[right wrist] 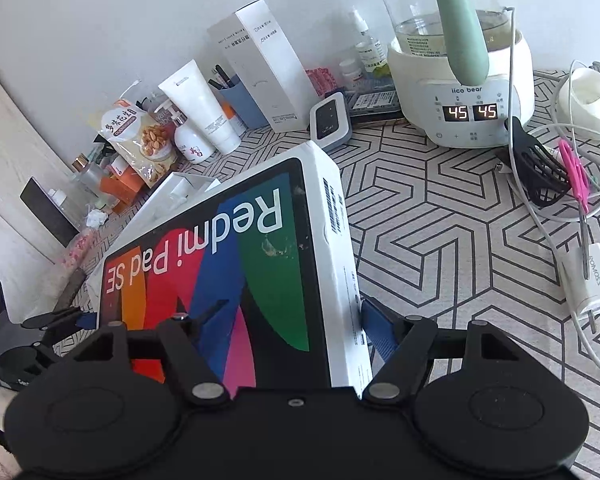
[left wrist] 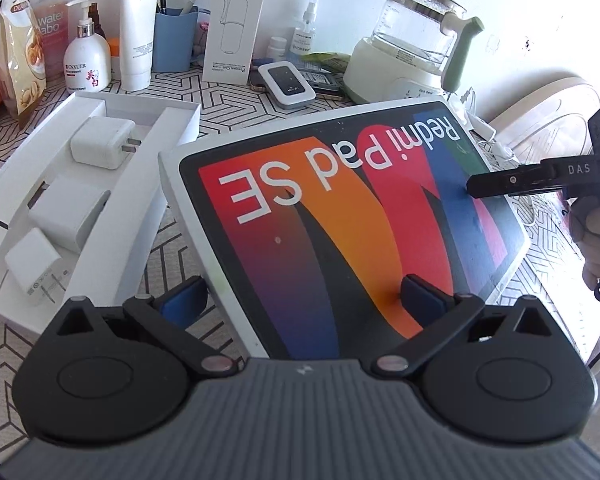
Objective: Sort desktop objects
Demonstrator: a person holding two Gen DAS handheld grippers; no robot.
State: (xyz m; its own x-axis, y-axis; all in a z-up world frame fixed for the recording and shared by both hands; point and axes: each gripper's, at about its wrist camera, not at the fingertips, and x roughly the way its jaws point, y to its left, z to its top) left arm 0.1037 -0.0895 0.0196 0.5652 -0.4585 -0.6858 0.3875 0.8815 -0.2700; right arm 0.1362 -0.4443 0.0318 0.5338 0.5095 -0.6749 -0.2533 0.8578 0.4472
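Observation:
The Redmi Pad SE box lid (left wrist: 340,208), white-edged with a colourful printed top, is held tilted above the table between both grippers. My left gripper (left wrist: 300,296) is shut on its near left corner, one blue pad on top and one under the edge. My right gripper (right wrist: 296,316) is shut on the lid's (right wrist: 228,264) right edge, one finger on top and one blue pad against the white side. The open white box tray (left wrist: 112,184) with three white chargers (left wrist: 100,142) lies on the table to the left.
Along the wall stand a glass kettle on its base (right wrist: 464,116), a tall white carton (left wrist: 236,20), a blue pen cup (left wrist: 176,40), a white tube (left wrist: 138,28), a pump bottle (left wrist: 86,64), a snack bag (left wrist: 20,48) and a white pocket router (left wrist: 286,86). Cables, scissors (right wrist: 576,176) and a charger (right wrist: 588,288) lie right.

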